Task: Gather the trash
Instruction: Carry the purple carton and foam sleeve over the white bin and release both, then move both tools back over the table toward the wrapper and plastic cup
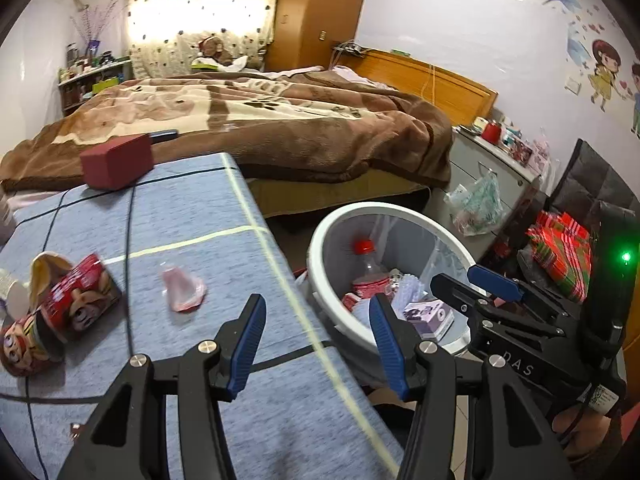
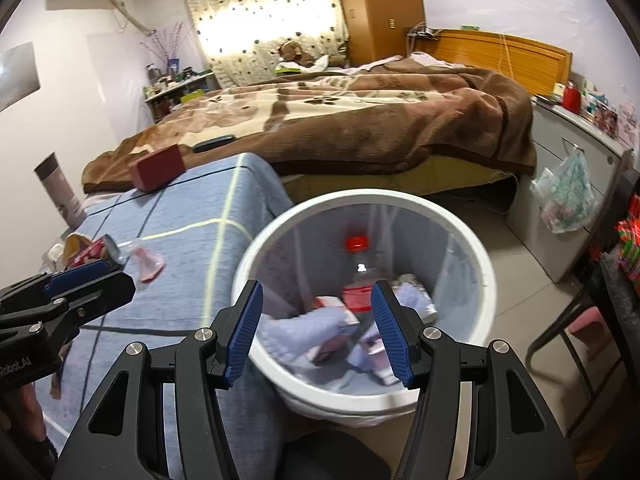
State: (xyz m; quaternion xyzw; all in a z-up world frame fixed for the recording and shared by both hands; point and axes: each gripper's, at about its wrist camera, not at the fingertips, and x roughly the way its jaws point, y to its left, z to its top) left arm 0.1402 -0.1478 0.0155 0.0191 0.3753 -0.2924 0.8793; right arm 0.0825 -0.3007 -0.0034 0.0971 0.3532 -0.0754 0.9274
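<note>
Two matching tools there, each hand-held. The left gripper (image 1: 318,344) was matte black plastic, its linkage arms angular with triangular cut-outs, and round silver screws sat at each pivot. Its fingers (image 1: 248,344) wore blue ribbed pads, long and narrow. The right gripper (image 2: 318,332) showed the same build: black arms, silver pivot screws, blue ribbed fingers (image 2: 245,332). Seen from the left wrist camera, the right tool's black body carried pale lettering reading "DAS", a white printed label near the grip, and a small green light glowing on its upper housing. From the right wrist camera, the left tool's body bore white lettering, only partly legible.
</note>
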